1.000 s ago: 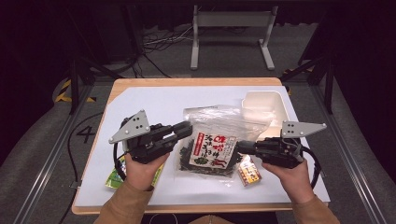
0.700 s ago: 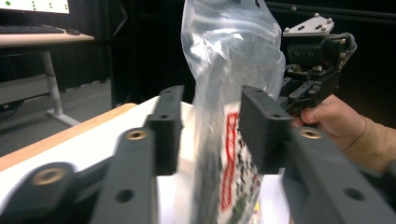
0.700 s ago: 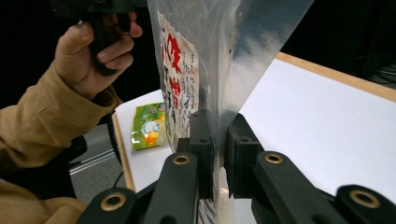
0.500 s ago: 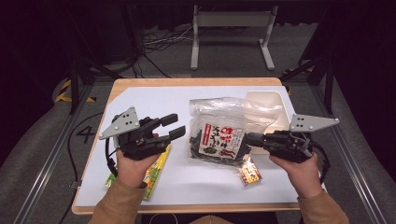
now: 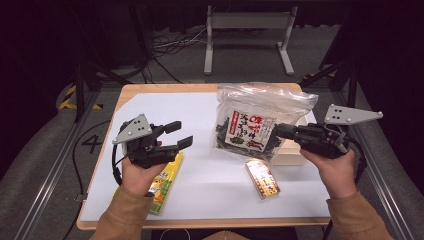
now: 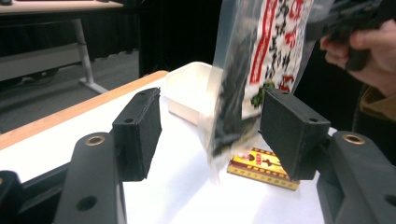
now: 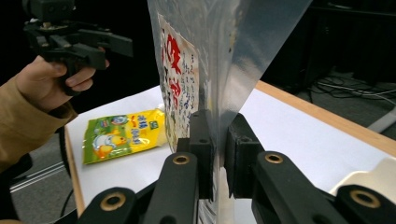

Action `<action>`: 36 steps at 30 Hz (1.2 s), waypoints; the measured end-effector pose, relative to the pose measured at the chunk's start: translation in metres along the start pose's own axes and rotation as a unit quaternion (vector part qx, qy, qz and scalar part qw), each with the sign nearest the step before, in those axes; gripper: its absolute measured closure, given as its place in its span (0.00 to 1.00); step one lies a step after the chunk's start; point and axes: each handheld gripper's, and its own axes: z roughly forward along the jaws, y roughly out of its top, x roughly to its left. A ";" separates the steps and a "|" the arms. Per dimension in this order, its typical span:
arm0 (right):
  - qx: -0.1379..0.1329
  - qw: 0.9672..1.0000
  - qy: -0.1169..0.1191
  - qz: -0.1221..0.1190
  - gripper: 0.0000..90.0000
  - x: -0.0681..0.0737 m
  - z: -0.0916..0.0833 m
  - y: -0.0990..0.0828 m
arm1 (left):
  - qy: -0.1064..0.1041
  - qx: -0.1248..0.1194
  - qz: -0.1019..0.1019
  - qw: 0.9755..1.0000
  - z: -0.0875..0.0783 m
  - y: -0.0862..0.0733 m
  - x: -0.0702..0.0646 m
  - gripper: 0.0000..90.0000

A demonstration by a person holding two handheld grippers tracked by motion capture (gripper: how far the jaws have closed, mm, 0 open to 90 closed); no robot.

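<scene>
Above the white tray (image 5: 292,152), the seaweed bag (image 5: 250,127) dangles from the right gripper (image 5: 282,131), jaws pinching one edge. Light, floppy, slick film; left gripper (image 5: 177,134) spread, just opened, empty.

In the high view the white tray (image 5: 294,152) sits mostly behind the seaweed bag (image 5: 252,125), with only its near wall showing. The yellow-green snack packet (image 5: 167,181) is partly covered by the left tool (image 5: 177,135) and the hand holding it. The bag's printed writing is too small to read there.

In the left gripper view the bag (image 6: 254,70) is blurred, its top is cut off by the picture's upper edge, and one black pad covers part of the small red-and-yellow box (image 6: 261,168).

In the right gripper view the bag (image 7: 219,60) runs off the top, and its lower edge is hidden between the right tool's (image 7: 218,154) pads.
</scene>
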 end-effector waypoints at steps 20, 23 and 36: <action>0.004 0.997 -0.066 -0.026 0.92 -0.036 -0.008 0.020 | 0.015 0.020 -0.021 0.999 -0.001 -0.014 0.021 0.36; 0.007 0.997 -0.077 -0.024 0.92 -0.043 -0.008 0.022 | 0.015 0.026 -0.024 0.999 -0.001 -0.015 0.024 0.36; 0.017 0.993 -0.117 -0.017 0.92 -0.068 -0.011 0.026 | 0.019 0.047 -0.023 0.998 0.002 -0.021 0.029 0.31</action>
